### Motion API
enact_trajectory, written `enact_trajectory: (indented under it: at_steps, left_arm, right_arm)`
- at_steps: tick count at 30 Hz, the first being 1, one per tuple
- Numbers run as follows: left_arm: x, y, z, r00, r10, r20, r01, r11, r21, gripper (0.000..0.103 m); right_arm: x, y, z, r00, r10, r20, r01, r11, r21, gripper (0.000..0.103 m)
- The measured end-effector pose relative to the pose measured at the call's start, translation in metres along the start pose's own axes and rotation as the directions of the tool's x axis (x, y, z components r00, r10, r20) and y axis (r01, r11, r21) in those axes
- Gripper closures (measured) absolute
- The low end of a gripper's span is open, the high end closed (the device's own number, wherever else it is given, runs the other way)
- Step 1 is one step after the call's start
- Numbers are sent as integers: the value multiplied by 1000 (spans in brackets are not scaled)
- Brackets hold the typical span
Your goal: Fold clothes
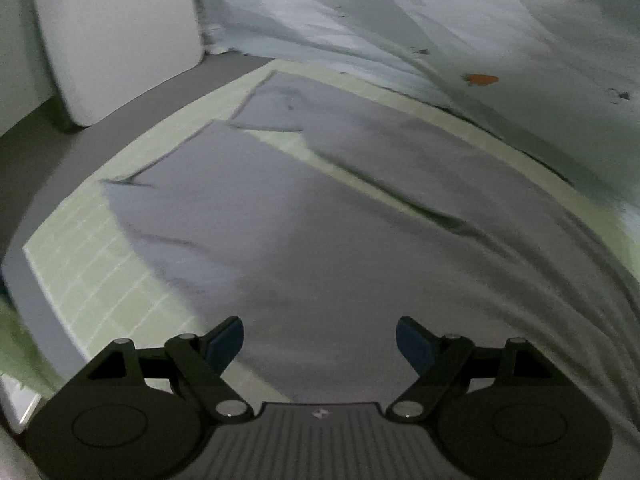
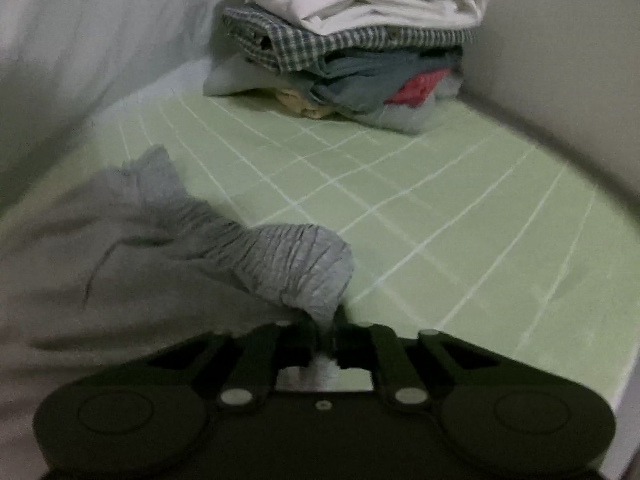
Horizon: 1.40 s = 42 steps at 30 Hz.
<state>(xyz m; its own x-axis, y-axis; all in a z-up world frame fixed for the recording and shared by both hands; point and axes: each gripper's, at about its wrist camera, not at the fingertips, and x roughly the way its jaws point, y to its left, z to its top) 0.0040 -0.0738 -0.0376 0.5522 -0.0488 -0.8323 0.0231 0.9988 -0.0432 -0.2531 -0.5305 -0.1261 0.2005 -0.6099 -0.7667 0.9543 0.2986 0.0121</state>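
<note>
The jaws of the right gripper (image 2: 325, 342) are clamped on a bunched, ribbed edge of the grey garment (image 2: 280, 264). The rest of that cloth is seen spread out to the left of the jaws on the green grid mat (image 2: 460, 216). Beyond the grey garment, at the far end of the mat, a pile of clothes (image 2: 344, 52) is stacked, with a white piece on top and a checked one under it.

The jaws of the left gripper (image 1: 319, 344) are held wide apart, with nothing between them. The grey garment (image 1: 320, 216) is laid flat below them on the mat (image 1: 92, 264). Past the garment, a pale sheet (image 1: 440, 20) is hung.
</note>
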Motion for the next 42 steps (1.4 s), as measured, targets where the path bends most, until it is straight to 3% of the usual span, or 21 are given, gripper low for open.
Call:
enact_trajectory:
  at_steps: [3, 5, 8, 13, 18, 23, 26, 28, 34, 36, 37, 38, 39, 42]
  left_arm:
    - [3, 22, 5, 1000, 14, -7, -14, 1000, -26, 19]
    - [11, 36, 14, 1000, 11, -4, -11, 999, -47, 19]
    - [34, 57, 40, 1000, -13, 2, 13, 997, -81, 19]
    - [80, 93, 96, 999, -29, 26, 32, 994, -104, 19]
    - [136, 121, 154, 998, -39, 44, 41, 998, -51, 19]
    - [198, 142, 208, 994, -109, 32, 110, 994, -29, 22]
    - [225, 141, 230, 988, -151, 28, 151, 988, -23, 25]
    - [239, 136, 239, 990, -139, 28, 139, 990, -11, 25]
    - [274, 128, 256, 988, -154, 26, 154, 988, -5, 26]
    - [278, 124, 254, 990, -132, 50, 130, 991, 45, 38]
    - [278, 122, 254, 991, -124, 55, 119, 989, 89, 60]
    - [277, 121, 254, 991, -117, 58, 109, 986, 130, 91]
    - [278, 121, 254, 992, -113, 55, 104, 983, 154, 102]
    - [276, 132, 255, 989, -137, 57, 126, 980, 156, 102]
  right_arm:
    - [-15, 16, -1, 993, -111, 50, 114, 992, -51, 28]
    - [-31, 29, -4, 987, -122, 100, 130, 988, -78, 15]
    - [-54, 61, -12, 986, -72, 149, 88, 991, -105, 0]
    - [-87, 132, -41, 989, 37, 143, -18, 992, -128, 0]
    - [-102, 220, -80, 992, 107, 74, -84, 961, -262, 0]
    - [-107, 293, -110, 986, 169, -1, -161, 935, -315, 0]
    - [-114, 323, -120, 983, 177, -37, -179, 919, -350, 0]
    - [-115, 339, -122, 983, 174, -61, -185, 911, -368, 0]
    - [-114, 374, -124, 991, 117, -57, -130, 915, -381, 0]
    - [-111, 380, -123, 993, 102, -61, -117, 925, -360, 0]
    - [-110, 382, -123, 993, 98, -62, -113, 928, -354, 0]
    - [-110, 385, -123, 994, 96, -61, -111, 930, -351, 0]
    - [-110, 387, -123, 994, 93, -60, -108, 930, -352, 0]
    - [-109, 390, -123, 995, 87, -56, -102, 924, -369, 0]
